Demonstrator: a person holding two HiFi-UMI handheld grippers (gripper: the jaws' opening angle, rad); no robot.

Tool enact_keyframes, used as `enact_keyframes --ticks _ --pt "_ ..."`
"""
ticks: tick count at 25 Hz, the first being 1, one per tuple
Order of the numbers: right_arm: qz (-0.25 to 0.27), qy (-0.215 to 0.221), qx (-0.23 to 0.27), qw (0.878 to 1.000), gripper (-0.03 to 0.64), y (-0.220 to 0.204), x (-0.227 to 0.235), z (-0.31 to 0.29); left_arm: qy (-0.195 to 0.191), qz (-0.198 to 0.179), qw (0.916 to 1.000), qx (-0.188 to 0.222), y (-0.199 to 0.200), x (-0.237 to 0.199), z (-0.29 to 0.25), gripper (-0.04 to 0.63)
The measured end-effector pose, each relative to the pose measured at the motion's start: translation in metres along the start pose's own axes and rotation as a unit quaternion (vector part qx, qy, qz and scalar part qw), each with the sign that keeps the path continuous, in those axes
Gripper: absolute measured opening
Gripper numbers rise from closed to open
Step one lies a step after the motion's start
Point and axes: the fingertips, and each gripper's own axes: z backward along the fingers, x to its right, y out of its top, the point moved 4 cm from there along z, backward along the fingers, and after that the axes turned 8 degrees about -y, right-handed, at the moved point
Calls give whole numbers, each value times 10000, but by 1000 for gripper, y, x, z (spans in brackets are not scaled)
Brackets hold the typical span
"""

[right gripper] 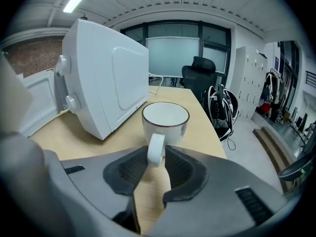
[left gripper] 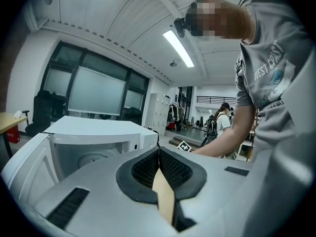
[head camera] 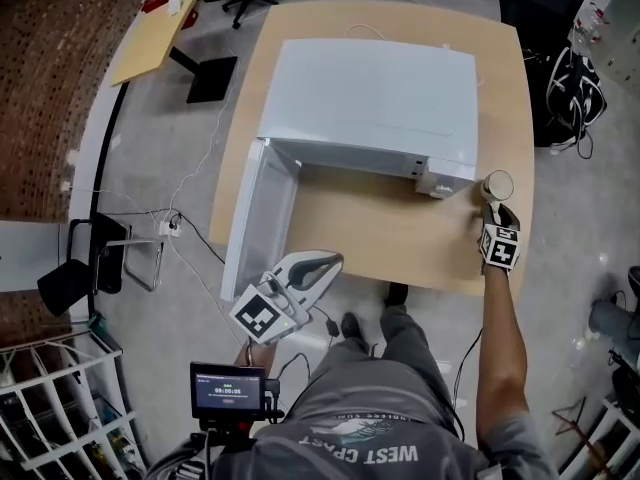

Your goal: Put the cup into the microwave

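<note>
A white cup [head camera: 498,185] with a dark rim stands on the wooden table [head camera: 400,233] by the microwave's right front corner. My right gripper [head camera: 492,205] is just in front of it. In the right gripper view the cup [right gripper: 165,116] points its handle at me, and the handle sits between the tips of my right gripper [right gripper: 156,154], whose jaws stand apart. The white microwave [head camera: 370,98] has its door [head camera: 262,218] swung open to the left. Its cavity [left gripper: 91,159] shows in the left gripper view. My left gripper [head camera: 335,260] hangs off the table's front edge, shut and empty [left gripper: 159,149].
A black backpack [head camera: 570,88] lies on the floor right of the table, and an office chair [right gripper: 197,73] stands beyond it. A small wooden board [head camera: 155,33] is at the far left. A screen [head camera: 228,390] hangs at my waist. Cables run along the floor on the left.
</note>
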Motion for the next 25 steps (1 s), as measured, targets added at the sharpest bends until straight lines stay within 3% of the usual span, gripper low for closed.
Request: enact_keyframes --ticks 2,8,10,16,25 --pt "-134 -93 62 9998 82 -1 1 -3 -1 28 10000 -69 -4 0 -1 21" --pt "-428 -93 134 9990 74 -2 9 7 -75 109 9991 -395 -12 4 1 21" --pt "-494 77 205 9985 74 -3 2 5 -17 132 9996 -254 -14 2 2 21" --pt "-501 335 405 9974 72 -14 -27 20 -56 -268 9995 139 -18 2 20 21" --pt "-585 443 614 9954 72 6 -47 110 -148 -450 9981 387 12 36 67 21"
